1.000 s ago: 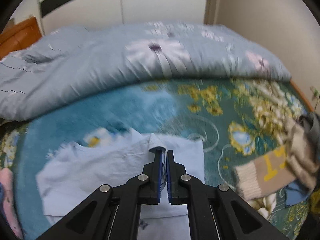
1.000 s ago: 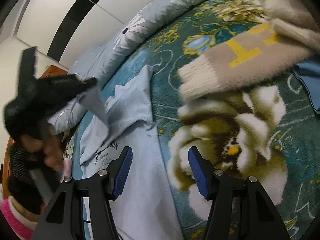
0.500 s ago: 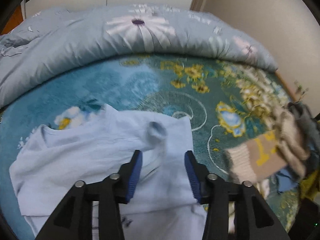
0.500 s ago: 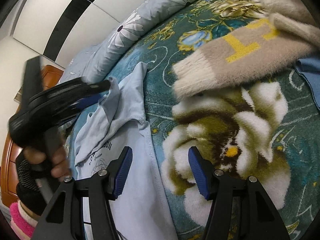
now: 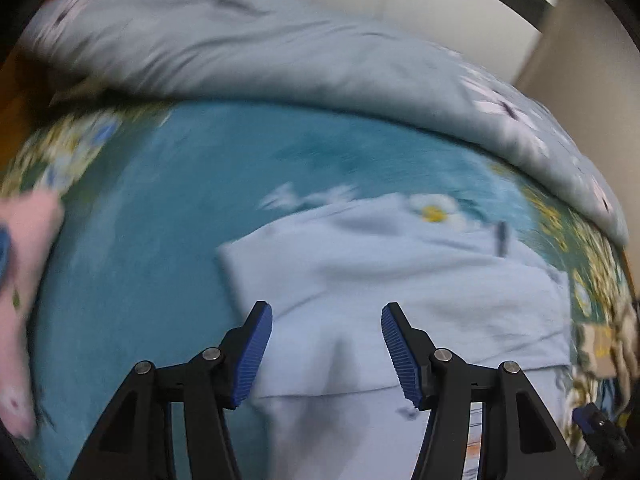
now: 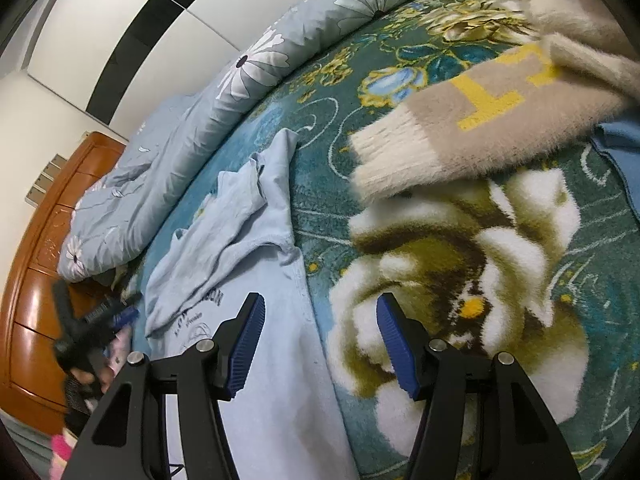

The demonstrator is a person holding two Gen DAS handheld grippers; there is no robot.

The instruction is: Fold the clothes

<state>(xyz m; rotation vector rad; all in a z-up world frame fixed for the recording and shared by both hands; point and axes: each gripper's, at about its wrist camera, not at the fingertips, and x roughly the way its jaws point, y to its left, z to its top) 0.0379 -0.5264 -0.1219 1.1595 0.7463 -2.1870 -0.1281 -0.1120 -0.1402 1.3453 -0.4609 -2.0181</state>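
Observation:
A pale blue T-shirt (image 5: pixel 400 280) lies spread on the teal floral blanket (image 5: pixel 152 216), one sleeve folded in over its chest. My left gripper (image 5: pixel 326 348) hovers open above the shirt's left part, nothing between its blue pads; this view is blurred by motion. In the right wrist view the same shirt (image 6: pixel 248 248) lies left of centre with dark print on its front. My right gripper (image 6: pixel 320 344) is open over the shirt's right edge and the blanket (image 6: pixel 460 280). The left gripper (image 6: pixel 96 320) shows at far left, held in a hand, blurred.
A grey-blue daisy-print duvet (image 6: pixel 256 64) is bunched along the far side. A beige fuzzy sweater with yellow letters (image 6: pixel 500 112) and a blue garment (image 6: pixel 624 148) lie at the right. A pink cloth (image 5: pixel 24 264) sits at the left. A wooden headboard (image 6: pixel 36 264) stands beyond.
My left gripper let go of the shirt sleeve, opened wide and swung left toward the shirt's other side. The sleeve now rests folded on the shirt. The right gripper has barely moved.

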